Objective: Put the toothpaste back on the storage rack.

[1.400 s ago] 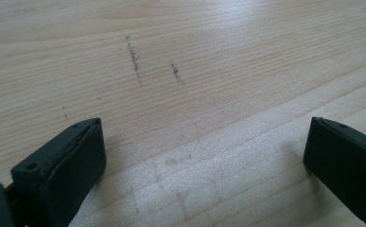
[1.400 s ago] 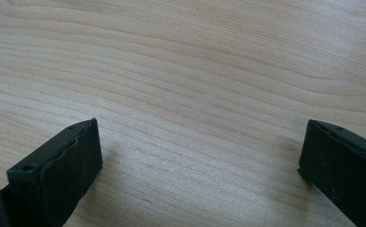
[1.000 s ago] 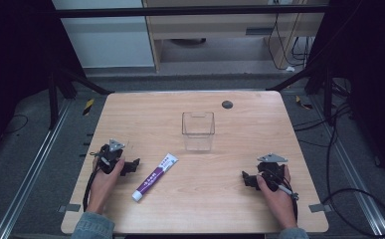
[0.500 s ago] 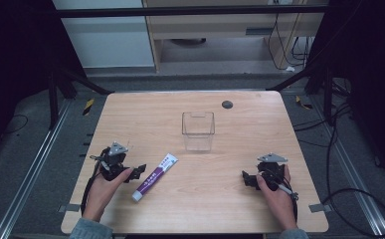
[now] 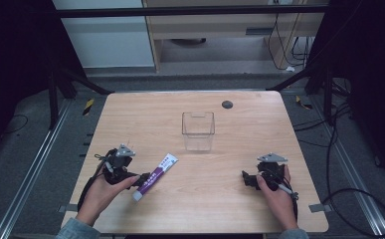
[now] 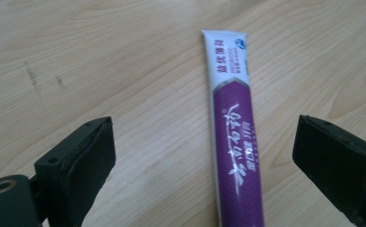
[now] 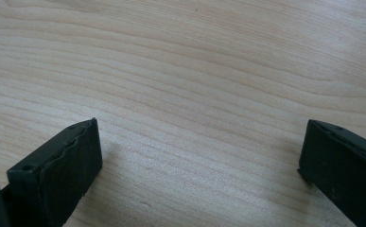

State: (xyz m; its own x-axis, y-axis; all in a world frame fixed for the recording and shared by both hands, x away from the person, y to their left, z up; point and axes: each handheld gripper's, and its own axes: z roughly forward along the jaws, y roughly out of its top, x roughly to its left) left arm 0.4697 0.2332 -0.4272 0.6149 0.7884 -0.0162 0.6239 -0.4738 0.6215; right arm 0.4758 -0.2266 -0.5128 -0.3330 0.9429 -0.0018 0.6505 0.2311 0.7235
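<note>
A: Left gripper?
B: Spread wide, nothing between the pads touching. Sits at the near-left of the table, right at the lower end of the toothpaste tube.

A: Tube position?
B: Lying flat on the wood, slanted, purple body with white flat end pointing toward the clear box. Well apart from that box. In the left gripper view, lies between the two black jaws, nearer the right one, running up and away. No contact with either jaw visible.

A: Cap end?
B: Near edge, just beside the left hand. Cut off at the bottom in the left gripper view.

A: Right gripper?
B: Also wide apart, holding nothing. Near-right of the table, held low by the right hand. Bare wood between the jaws in the right gripper view.

A: Box?
B: Upright, mid-table, looks empty. Small dark disc behind it near the far edge.
</note>
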